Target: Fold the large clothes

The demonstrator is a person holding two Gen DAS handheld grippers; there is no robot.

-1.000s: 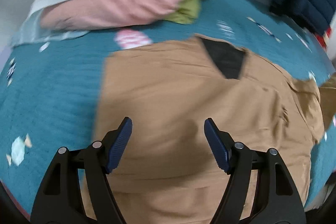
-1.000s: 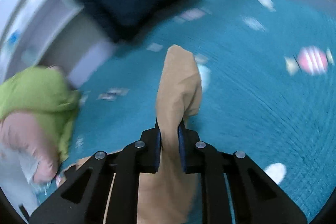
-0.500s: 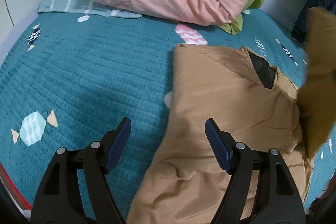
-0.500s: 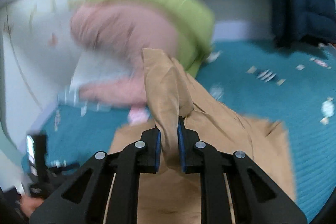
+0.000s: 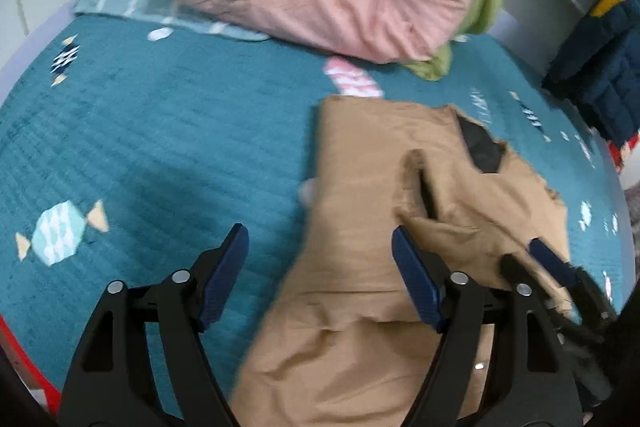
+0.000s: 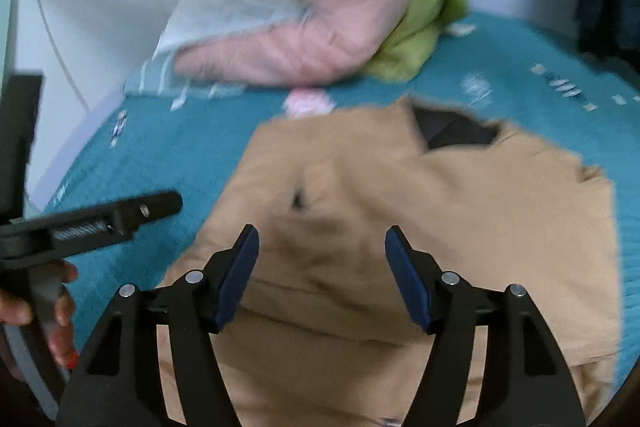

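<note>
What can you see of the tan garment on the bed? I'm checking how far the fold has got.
The tan garment is plain, soft, wrinkled woven-looking cloth lying flat on the teal bedspread. A dark lining shows at its neck opening, which points toward the pink pillow. One sleeve is laid across the body, leaving a rumpled ridge. The right gripper hovers above it, jaws opening, nothing between them. The left gripper is open over its left edge.

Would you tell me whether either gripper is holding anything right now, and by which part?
Nothing is held. The right gripper is opening above the tan garment, pads clear of the cloth. The left gripper is also opening, gripping nothing.
</note>
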